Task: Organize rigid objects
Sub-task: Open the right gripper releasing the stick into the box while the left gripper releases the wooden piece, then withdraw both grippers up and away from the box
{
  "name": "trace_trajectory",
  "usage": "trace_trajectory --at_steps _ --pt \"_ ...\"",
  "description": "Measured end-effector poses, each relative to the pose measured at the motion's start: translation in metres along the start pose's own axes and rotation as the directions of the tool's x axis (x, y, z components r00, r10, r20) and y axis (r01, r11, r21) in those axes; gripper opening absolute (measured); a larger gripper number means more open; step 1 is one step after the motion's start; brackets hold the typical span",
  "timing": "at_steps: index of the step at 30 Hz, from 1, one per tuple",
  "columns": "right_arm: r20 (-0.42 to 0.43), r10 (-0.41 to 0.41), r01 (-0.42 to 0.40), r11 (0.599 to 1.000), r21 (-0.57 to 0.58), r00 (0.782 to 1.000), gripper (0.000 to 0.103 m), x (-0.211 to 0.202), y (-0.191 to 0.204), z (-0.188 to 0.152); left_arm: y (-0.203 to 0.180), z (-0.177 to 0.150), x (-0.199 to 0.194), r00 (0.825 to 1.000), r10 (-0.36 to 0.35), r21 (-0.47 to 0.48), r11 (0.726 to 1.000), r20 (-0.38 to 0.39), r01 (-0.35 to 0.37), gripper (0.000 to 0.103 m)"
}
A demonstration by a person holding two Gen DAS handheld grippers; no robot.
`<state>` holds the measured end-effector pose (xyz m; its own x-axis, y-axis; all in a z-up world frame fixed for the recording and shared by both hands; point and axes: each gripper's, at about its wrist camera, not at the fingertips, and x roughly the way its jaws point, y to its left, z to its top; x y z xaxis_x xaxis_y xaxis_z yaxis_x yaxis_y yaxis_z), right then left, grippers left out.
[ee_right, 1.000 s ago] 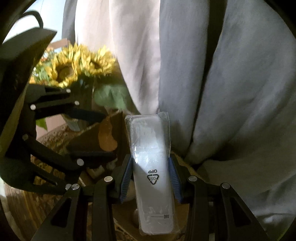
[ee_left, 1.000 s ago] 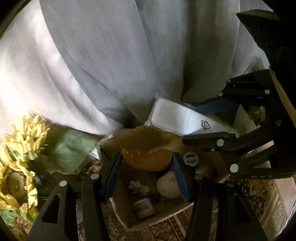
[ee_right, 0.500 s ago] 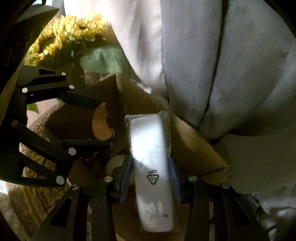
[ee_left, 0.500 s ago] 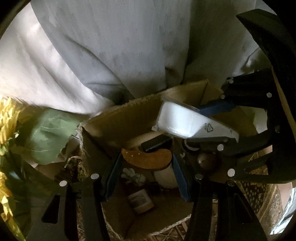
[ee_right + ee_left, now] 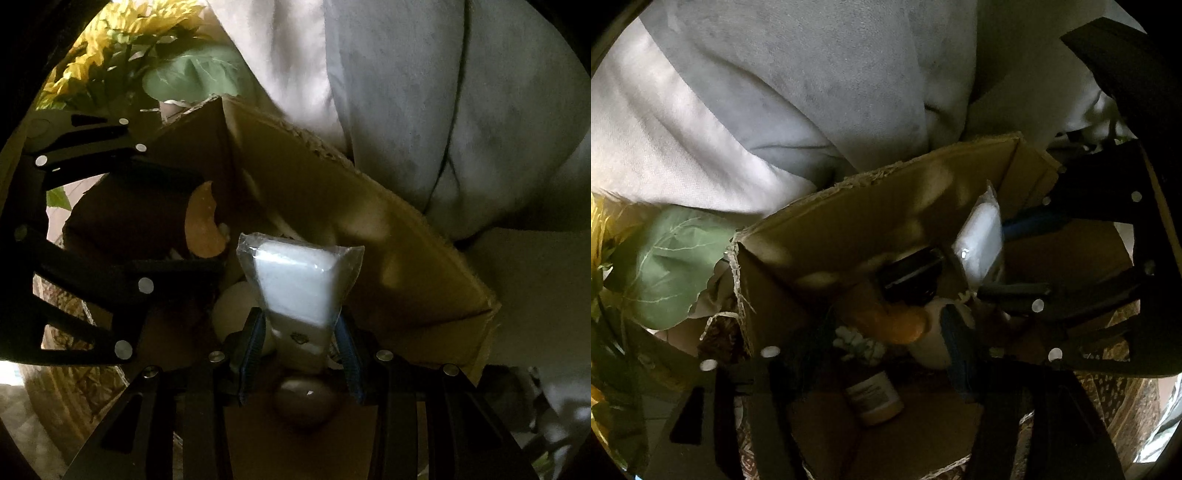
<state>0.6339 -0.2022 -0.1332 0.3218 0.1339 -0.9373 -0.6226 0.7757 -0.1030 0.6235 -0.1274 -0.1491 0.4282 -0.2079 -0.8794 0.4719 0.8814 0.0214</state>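
Observation:
An open cardboard box (image 5: 886,206) lies below both grippers. My left gripper (image 5: 884,350) reaches into it and its jaws are opening. The orange crescent-shaped piece (image 5: 890,321) sits tilted between them, clear of the blue right pad (image 5: 956,354). The right wrist view shows that crescent (image 5: 203,225) between the left gripper's fingers. My right gripper (image 5: 301,347) is shut on a white packet in clear wrap (image 5: 299,288), which points down into the box (image 5: 332,206). In the left wrist view the packet (image 5: 982,240) is at the right, inside the box.
Inside the box lie a small labelled bottle (image 5: 873,398), a white ball (image 5: 931,347), a black object (image 5: 912,277) and a brown round thing (image 5: 306,402). Sunflowers (image 5: 110,44) and a green leaf (image 5: 665,266) stand to the left. Grey curtain (image 5: 812,92) hangs behind.
Both grippers have sunk toward the box and tipped downward. The left jaws have widened and the orange crescent has tilted. The white packet now points into the box.

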Motion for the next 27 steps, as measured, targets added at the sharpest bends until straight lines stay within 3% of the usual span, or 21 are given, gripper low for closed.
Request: trace_trajectory --at_steps 7,15,18,22,27 --pt "0.023 -0.040 0.039 0.999 0.023 0.999 0.044 -0.018 0.005 -0.004 0.004 -0.004 -0.020 0.999 0.033 -0.035 0.999 0.027 -0.032 0.070" --pt "0.099 -0.115 0.111 0.993 0.051 0.988 0.061 -0.067 0.024 -0.015 -0.009 -0.025 -0.080 0.983 0.143 -0.065 0.989 0.117 -0.136 0.082" --pt "0.133 -0.153 0.146 0.988 0.057 0.979 0.068 -0.085 0.036 -0.023 -0.014 -0.038 -0.109 0.959 0.224 -0.088 0.973 0.172 -0.212 0.083" --pt "0.169 -0.202 0.188 0.977 0.099 0.965 0.071 -0.111 0.049 -0.034 -0.017 -0.062 -0.149 0.912 0.333 -0.156 0.941 0.239 -0.302 0.085" --pt "0.222 -0.230 0.191 0.964 0.184 0.948 0.075 -0.142 0.067 -0.060 -0.032 -0.090 -0.187 0.863 0.414 -0.220 0.906 0.290 -0.361 0.091"
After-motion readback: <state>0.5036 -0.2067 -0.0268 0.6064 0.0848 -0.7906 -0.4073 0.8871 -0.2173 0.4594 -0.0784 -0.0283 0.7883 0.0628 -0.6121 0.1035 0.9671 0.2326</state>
